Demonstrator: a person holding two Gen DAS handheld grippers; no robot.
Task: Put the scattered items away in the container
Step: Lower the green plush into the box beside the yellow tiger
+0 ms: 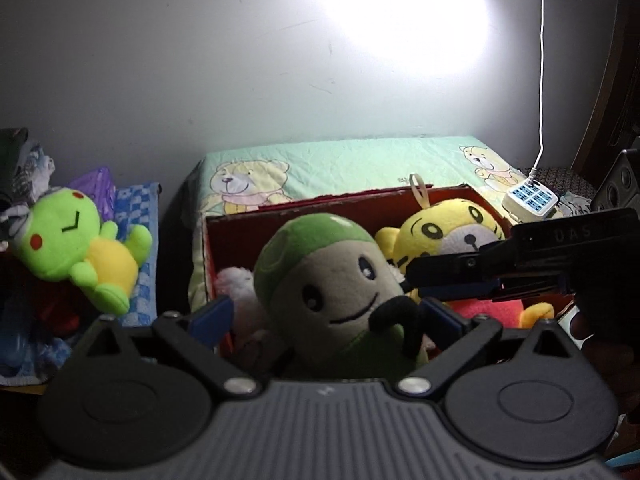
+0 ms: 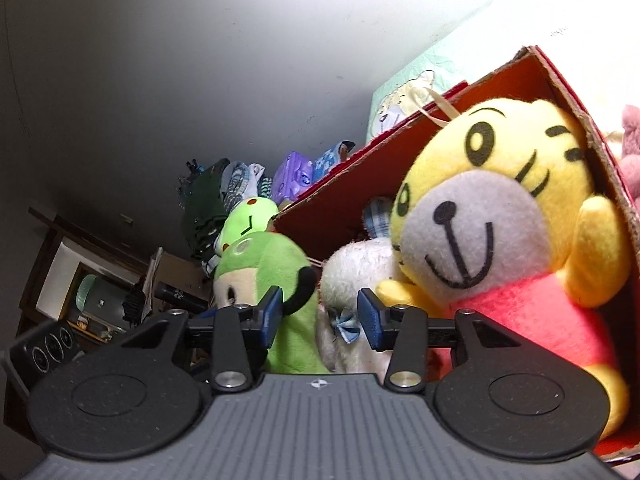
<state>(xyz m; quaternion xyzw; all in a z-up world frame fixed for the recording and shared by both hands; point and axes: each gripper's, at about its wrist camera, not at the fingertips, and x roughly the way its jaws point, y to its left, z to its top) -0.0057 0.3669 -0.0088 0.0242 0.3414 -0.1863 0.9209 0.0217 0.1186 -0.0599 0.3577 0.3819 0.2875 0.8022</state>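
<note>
Both grippers are working at the red cardboard box [image 1: 320,206]: the left gripper [image 1: 326,314] is standing spread wide, its blue pads either side of the green-capped doll [image 1: 320,280] without visibly pressing it, and the right gripper [image 2: 320,316] is hanging released, its jaws parted in front of the white fluffy toy [image 2: 360,268]. Behind the box, the mint bear-print bed cover [image 1: 340,160] is lying against the wall, brightly lit from above. That box is sitting on the cover and holding three plush toys. Largest among them, the yellow tiger plush [image 2: 500,220] in its pink top is leaning against the box's right wall, a loop sticking up from its head. Next, the green-capped doll is sitting at the box's front left, smiling, its black arm curling forward. Between those two, the white fluffy toy is lying low, a small blue bow on it. Outside the box, well to the left, the lime green frog plush [image 1: 76,248] is lying on a blue checked cloth [image 1: 140,232]. Far right on the bed, a white power strip [image 1: 530,198] is resting with its cable running up the wall.
</note>
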